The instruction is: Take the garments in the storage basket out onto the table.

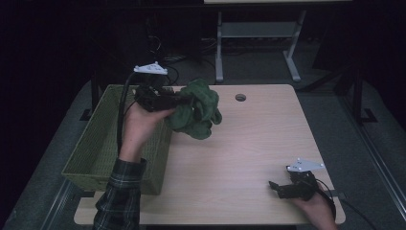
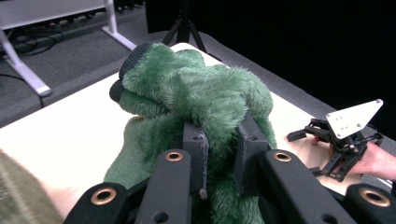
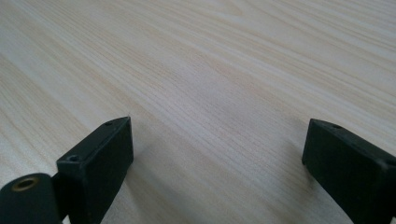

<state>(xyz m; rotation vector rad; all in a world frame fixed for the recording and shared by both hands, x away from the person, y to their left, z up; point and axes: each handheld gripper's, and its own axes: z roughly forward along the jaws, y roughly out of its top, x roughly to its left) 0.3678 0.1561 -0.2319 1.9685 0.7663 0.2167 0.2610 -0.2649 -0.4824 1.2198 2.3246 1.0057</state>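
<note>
Far left in the high view: a green woven basket (image 1: 98, 143), sitting at the table's left edge, with nothing visible inside as far as the dim light lets on. Just right of its rim: the left gripper (image 1: 184, 101), carried level in a hand with a plaid sleeve (image 1: 119, 196) behind it. Clamped between its jaws: a green plush toy (image 1: 197, 109), lifted off the wooden table (image 1: 249, 143) and hanging near the basket's right wall, over the tabletop rather than over the basket. Seen close in the left gripper view: both pads sunk deep into the fur of the toy (image 2: 201, 98), jaws narrow, grip firm (a bunched fold of pile pinched between them, the dark-trimmed end of the toy pointing away).

Judged progress: pick-up done, toy secured and airborne; carry toward the basket apparently partway. Left to do, by this reading: cross the rim, lower, release inside.

Farther right: bare wood, a round cable hole (image 1: 240, 97) near the back edge. At the lower right corner: the right gripper (image 1: 274, 186), resting low on the table in the other hand. In the right gripper view: jaws spread wide, nothing between them but wood grain (image 3: 215, 93). No part in the carry so far as can be told.
</note>
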